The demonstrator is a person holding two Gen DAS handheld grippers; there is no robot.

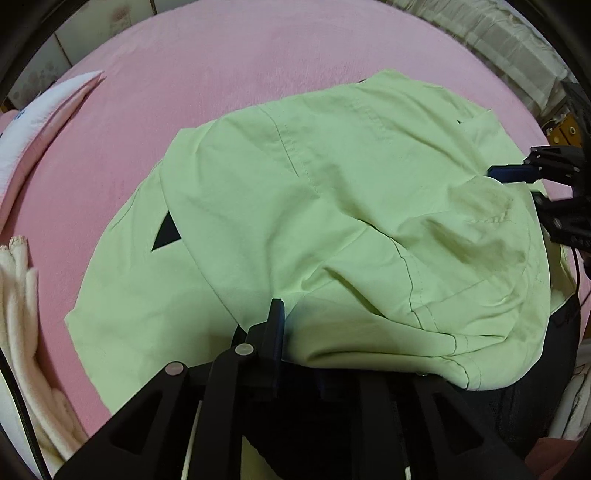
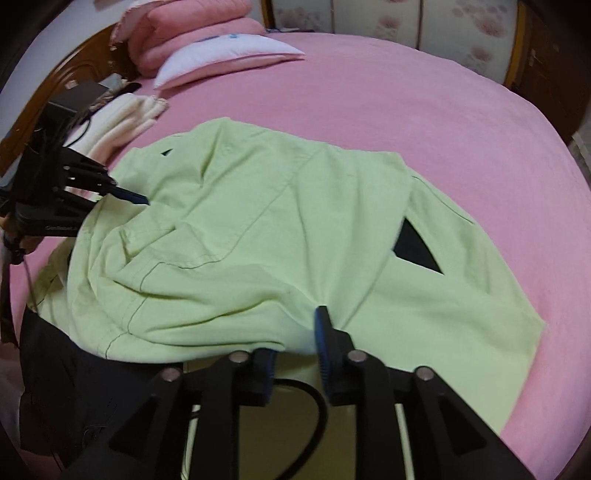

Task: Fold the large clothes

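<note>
A cream towel lies left of the green shirt, which is folded over on the pink bed. The left gripper sits at the shirt's left edge, nearly closed; whether it pinches cloth is unclear. The right gripper, at the shirt's near edge, is parted, cloth between its fingers, unpressed.

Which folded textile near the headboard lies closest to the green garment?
The cream blanket; it nearly touches the green garment, while the pink quilt sits farther back.
</note>
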